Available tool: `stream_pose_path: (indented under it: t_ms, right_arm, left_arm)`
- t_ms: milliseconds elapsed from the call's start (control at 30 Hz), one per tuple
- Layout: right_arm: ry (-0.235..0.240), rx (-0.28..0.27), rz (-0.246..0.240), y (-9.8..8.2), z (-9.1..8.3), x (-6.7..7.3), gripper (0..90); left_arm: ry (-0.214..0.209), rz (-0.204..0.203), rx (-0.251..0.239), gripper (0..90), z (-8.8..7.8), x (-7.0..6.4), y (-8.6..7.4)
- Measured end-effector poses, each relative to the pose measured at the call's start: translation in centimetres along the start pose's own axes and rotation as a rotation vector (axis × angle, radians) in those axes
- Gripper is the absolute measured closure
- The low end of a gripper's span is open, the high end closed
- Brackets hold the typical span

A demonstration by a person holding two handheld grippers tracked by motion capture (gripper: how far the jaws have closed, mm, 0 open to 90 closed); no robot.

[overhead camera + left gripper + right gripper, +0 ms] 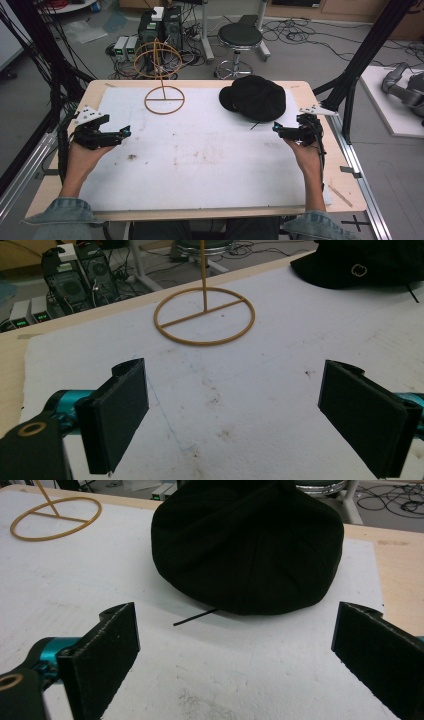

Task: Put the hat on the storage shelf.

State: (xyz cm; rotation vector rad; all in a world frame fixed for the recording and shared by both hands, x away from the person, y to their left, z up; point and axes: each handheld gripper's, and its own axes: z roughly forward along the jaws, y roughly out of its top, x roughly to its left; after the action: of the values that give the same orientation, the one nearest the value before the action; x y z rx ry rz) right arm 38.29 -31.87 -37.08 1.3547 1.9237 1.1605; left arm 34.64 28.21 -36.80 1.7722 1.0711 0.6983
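A black cap (255, 98) lies on the white mat at the back right; it looms large in the right gripper view (247, 545), a thin black strap end (195, 618) poking out from under it. An orange wire hat stand (161, 75) rises at the back centre-left, its ring base (204, 315) flat on the mat. My left gripper (125, 132) hovers open at the mat's left edge, jaws wide apart (235, 417), pointing toward the stand. My right gripper (276, 128) is open just in front of the cap (235, 655), with nothing between its pads.
The white mat (200, 155) covers most of the wooden table (50, 185). Behind the table stand a black stool (239, 40), computer boxes (160, 27) and floor cables. Black frame posts (370, 50) flank both sides.
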Motion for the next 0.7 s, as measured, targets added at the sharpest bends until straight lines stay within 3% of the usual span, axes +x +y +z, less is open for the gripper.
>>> stream_pose_path:
  t_ms: [533,700]
  right_arm:
    - [-0.008,0.002,-0.012,0.07,0.16,-0.01,4.7]
    - [0.000,-0.012,-0.015,0.54,0.38,0.22,4.8]
  left_arm:
    - [-0.020,0.005,0.008,13.3,0.16,-0.23,-0.01]
    - [-0.038,0.003,-0.016,13.3,-0.14,-0.13,0.22]
